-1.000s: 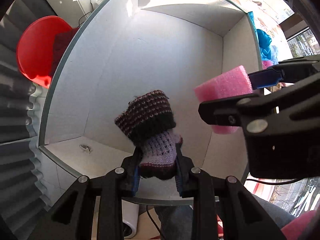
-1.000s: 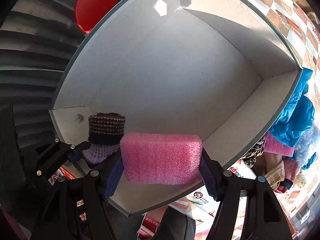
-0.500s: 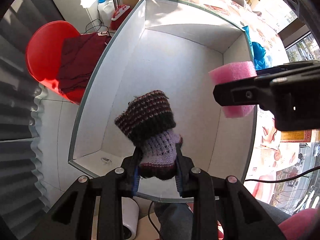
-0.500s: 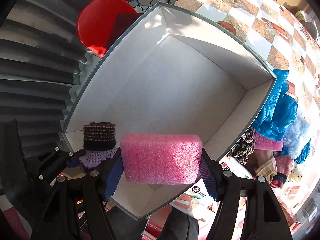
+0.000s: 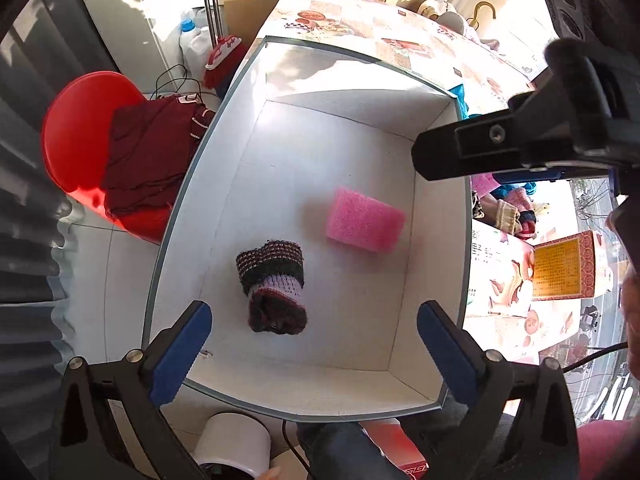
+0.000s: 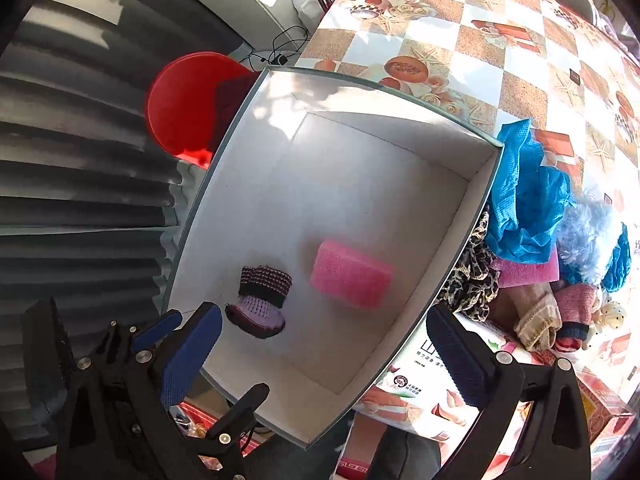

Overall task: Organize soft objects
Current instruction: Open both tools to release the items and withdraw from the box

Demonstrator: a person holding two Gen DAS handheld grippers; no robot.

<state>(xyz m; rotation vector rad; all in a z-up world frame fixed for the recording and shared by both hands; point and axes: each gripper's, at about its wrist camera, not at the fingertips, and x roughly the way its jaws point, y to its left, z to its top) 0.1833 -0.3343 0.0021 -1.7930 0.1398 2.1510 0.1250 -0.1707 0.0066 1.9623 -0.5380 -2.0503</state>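
The knitted sock (image 5: 274, 286) and the pink sponge (image 5: 363, 220) lie apart on the floor of the white box (image 5: 438, 216), sock nearer the box's left wall, sponge nearer its right wall. Above the box's near edge, the left gripper (image 5: 312, 344) is spread wide and holds nothing. The right gripper (image 6: 324, 354) is likewise spread wide above the box, holding nothing. A pile of cloths (image 6: 532, 200) sits on the table (image 6: 460, 32) just right of the box.

Red chair (image 6: 182, 102) partly behind box (image 6: 240, 120)
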